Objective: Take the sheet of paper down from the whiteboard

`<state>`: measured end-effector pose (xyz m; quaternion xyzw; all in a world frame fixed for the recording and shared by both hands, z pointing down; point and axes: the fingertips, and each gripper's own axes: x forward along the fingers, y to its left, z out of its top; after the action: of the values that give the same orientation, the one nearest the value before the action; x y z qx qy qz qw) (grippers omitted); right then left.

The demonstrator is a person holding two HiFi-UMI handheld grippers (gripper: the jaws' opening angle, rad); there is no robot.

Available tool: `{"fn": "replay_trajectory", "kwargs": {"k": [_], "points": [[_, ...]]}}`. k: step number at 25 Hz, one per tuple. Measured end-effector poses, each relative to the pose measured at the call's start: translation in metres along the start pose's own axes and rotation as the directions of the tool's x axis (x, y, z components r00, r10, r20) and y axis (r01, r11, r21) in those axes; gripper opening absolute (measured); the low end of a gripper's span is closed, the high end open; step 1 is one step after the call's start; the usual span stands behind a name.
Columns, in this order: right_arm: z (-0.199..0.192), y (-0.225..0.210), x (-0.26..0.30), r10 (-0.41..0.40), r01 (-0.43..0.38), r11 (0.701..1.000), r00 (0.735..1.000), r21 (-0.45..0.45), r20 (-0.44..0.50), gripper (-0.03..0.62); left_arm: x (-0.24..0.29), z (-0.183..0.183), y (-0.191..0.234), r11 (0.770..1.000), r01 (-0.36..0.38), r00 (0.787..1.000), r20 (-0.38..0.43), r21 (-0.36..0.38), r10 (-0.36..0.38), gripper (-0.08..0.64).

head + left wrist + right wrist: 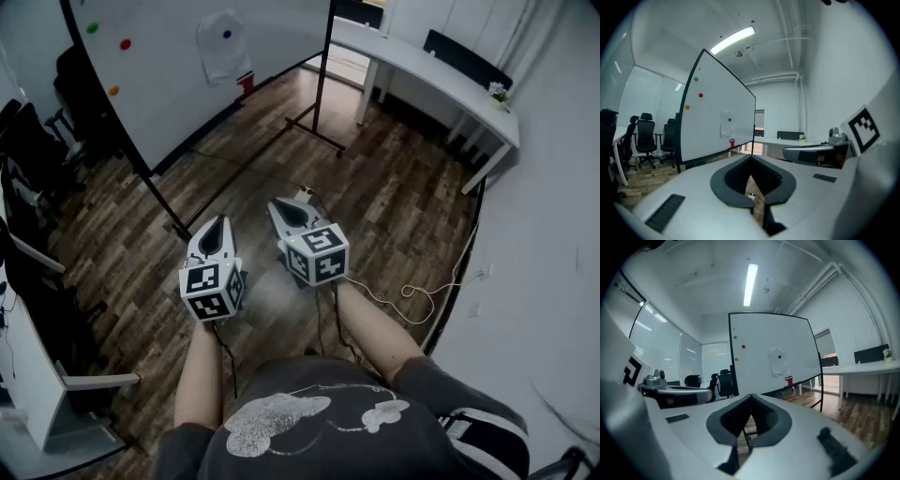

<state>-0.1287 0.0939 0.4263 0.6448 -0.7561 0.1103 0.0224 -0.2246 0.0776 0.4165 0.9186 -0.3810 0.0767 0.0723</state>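
A white sheet of paper point(223, 45) hangs on the whiteboard point(178, 75), pinned by a dark blue magnet point(227, 34). The sheet also shows in the left gripper view point(727, 123) and the right gripper view point(778, 362), well ahead of both. My left gripper point(221, 225) is held over the wooden floor, shut with nothing in it. Beside it my right gripper point(285, 208) is shut and empty too. Both stand far short of the board, side by side.
Green point(92, 28), red point(125, 43) and orange point(113, 91) magnets dot the board, and a red object point(246, 82) sits at its lower edge. The board's black stand point(319, 103) reaches across the floor. A long white desk point(431, 75) lies right, office chairs point(37, 150) left, a cable point(412, 295) on the floor.
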Motion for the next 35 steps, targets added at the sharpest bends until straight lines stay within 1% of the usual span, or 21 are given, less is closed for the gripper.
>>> {"fn": "replay_trajectory", "kwargs": {"k": [7,13,15,18,21,25,28,31,35], "points": [[0.001,0.005,-0.002,-0.017,0.017,1.0,1.0,-0.006,-0.001,0.02,-0.005,0.005,0.003,1.0,0.01,1.0,0.013,0.012,-0.011,0.012],[-0.002,0.015,-0.002,-0.032,0.032,0.999,0.999,-0.009,-0.008,0.021,-0.014,0.0,0.014,1.0,0.016,1.0,0.007,-0.004,-0.016,0.012],[-0.004,0.018,0.0,-0.041,0.041,0.999,0.999,0.005,-0.001,0.021,-0.016,-0.002,0.018,1.0,0.023,1.0,0.006,-0.007,-0.023,0.012],[-0.004,0.02,0.0,-0.052,0.05,0.998,0.998,0.046,0.041,0.021,-0.017,-0.004,0.024,0.999,0.034,0.999,0.013,-0.002,-0.034,0.012],[-0.006,0.016,-0.004,-0.088,0.084,0.994,0.994,0.068,0.06,0.021,-0.018,-0.005,0.03,0.999,0.034,0.999,0.026,0.004,-0.035,0.014],[-0.008,0.002,-0.001,-0.115,0.111,0.992,0.992,0.066,0.051,0.023,-0.007,-0.003,0.038,1.0,0.018,0.999,0.045,-0.021,-0.017,0.014],[-0.006,-0.013,0.011,-0.12,0.115,0.991,0.991,0.072,0.057,0.023,0.01,-0.003,0.044,1.0,0.017,0.999,0.047,-0.021,-0.016,0.014],[-0.002,-0.033,0.028,-0.109,0.104,0.991,0.992,0.082,0.069,0.022,0.035,0.0,0.044,1.0,0.018,0.999,0.043,-0.018,-0.018,0.014],[0.003,-0.069,0.063,-0.072,0.066,0.995,0.995,0.08,0.062,0.023,0.081,0.006,0.043,1.0,0.003,0.999,0.036,0.002,-0.003,0.014]]}}
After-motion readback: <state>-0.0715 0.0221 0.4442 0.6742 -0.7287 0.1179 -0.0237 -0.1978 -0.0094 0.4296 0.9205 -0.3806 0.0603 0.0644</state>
